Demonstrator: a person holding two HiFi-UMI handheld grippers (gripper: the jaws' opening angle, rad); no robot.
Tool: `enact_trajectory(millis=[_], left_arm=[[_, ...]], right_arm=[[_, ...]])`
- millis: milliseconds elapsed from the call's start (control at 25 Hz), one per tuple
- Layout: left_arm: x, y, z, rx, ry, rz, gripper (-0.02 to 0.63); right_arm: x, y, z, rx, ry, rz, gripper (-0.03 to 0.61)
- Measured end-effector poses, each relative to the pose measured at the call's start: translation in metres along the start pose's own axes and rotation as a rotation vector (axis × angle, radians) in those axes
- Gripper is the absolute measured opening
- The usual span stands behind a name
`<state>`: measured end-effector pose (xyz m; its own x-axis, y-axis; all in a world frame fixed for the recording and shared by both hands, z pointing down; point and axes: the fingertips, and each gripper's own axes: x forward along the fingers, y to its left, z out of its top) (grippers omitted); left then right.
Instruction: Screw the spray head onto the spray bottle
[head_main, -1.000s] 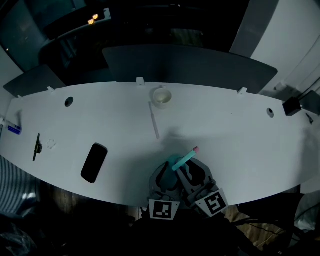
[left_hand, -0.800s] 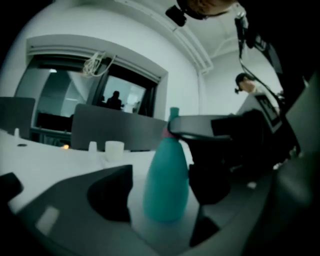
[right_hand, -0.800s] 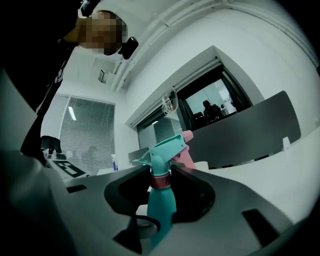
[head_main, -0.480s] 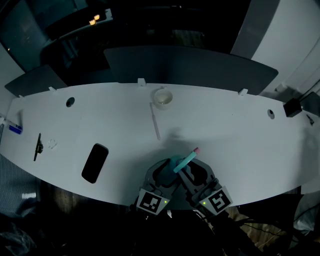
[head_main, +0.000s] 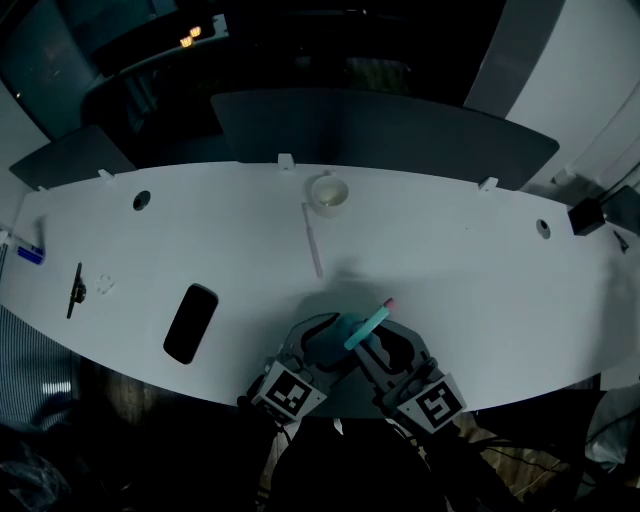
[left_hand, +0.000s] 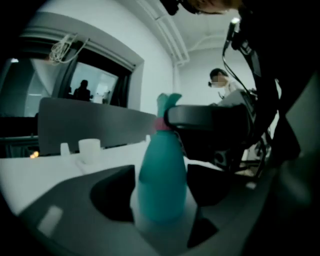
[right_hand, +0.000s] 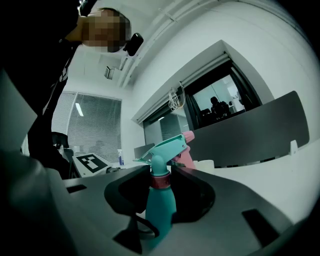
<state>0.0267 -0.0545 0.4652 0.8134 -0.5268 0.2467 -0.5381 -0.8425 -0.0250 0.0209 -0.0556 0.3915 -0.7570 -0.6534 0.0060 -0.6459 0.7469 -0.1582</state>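
Spray bottle (left_hand: 161, 175): teal, upright at the near edge of the white table (head_main: 480, 270), with the spray head (right_hand: 167, 147) seated on its neck. Right gripper (right_hand: 161, 175) — jaws partly closed, clamped on the pink collar (right_hand: 160, 183) just under the head. Left gripper (left_hand: 161, 194) — jaws wide and just been opening. We see the bottle's body between them, pads close beside it, not gripping. A dark phone (head_main: 189, 324) lies well off to the left.
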Motion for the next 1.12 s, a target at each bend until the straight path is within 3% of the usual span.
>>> enact_trajectory(millis=[80, 240, 280, 360, 440, 480, 560, 640, 720, 880, 920, 1000, 1080, 1120], left_arm=[[0.004, -0.003, 0.000, 0.039, 0.012, 0.053, 0.308], [0.000, -0.004, -0.002, -0.004, -0.003, 0.447, 0.308], [0.000, -0.005, -0.004, -0.029, -0.008, 0.503, 0.308], [-0.001, -0.004, 0.001, -0.048, -0.062, 0.466, 0.311], [-0.007, 0.002, 0.010, -0.046, -0.124, 0.301, 0.336], [-0.010, 0.005, 0.009, -0.051, -0.118, 0.202, 0.372], [-0.009, 0.005, 0.004, -0.059, -0.064, 0.025, 0.376], [-0.002, -0.001, 0.002, -0.040, -0.030, -0.056, 0.341], [0.002, -0.003, 0.002, -0.010, -0.037, 0.022, 0.313], [-0.004, -0.001, 0.001, -0.024, -0.054, 0.439, 0.310], [-0.004, -0.001, 0.000, -0.039, -0.060, 0.500, 0.310], [-0.004, -0.001, 0.003, -0.049, -0.109, 0.476, 0.315], [-0.008, 0.002, 0.006, -0.039, -0.154, 0.334, 0.325], [-0.012, 0.005, 0.004, -0.047, -0.150, 0.255, 0.367]], right_arm=[[0.000, -0.002, 0.000, -0.016, -0.001, -0.028, 0.133], [0.001, 0.000, 0.000, -0.038, 0.003, -0.081, 0.133], [0.000, 0.001, -0.001, -0.031, 0.002, -0.086, 0.133], [-0.002, 0.000, -0.001, -0.022, 0.003, -0.083, 0.133], [-0.001, 0.002, -0.002, -0.025, 0.014, -0.055, 0.133], [-0.001, 0.003, -0.002, -0.025, 0.018, -0.034, 0.133], [0.001, 0.006, -0.002, -0.019, 0.021, -0.003, 0.133], [0.002, 0.005, -0.002, -0.015, 0.018, -0.002, 0.133], [0.001, 0.002, -0.002, -0.021, 0.012, -0.023, 0.133], [0.002, 0.005, -0.002, -0.042, 0.009, -0.042, 0.133], [0.002, 0.006, -0.002, -0.033, 0.008, -0.045, 0.133], [0.001, 0.005, -0.002, -0.013, 0.006, -0.048, 0.133], [0.002, 0.007, -0.002, -0.017, 0.013, -0.027, 0.133], [0.003, 0.009, -0.003, -0.021, 0.020, -0.009, 0.133]])
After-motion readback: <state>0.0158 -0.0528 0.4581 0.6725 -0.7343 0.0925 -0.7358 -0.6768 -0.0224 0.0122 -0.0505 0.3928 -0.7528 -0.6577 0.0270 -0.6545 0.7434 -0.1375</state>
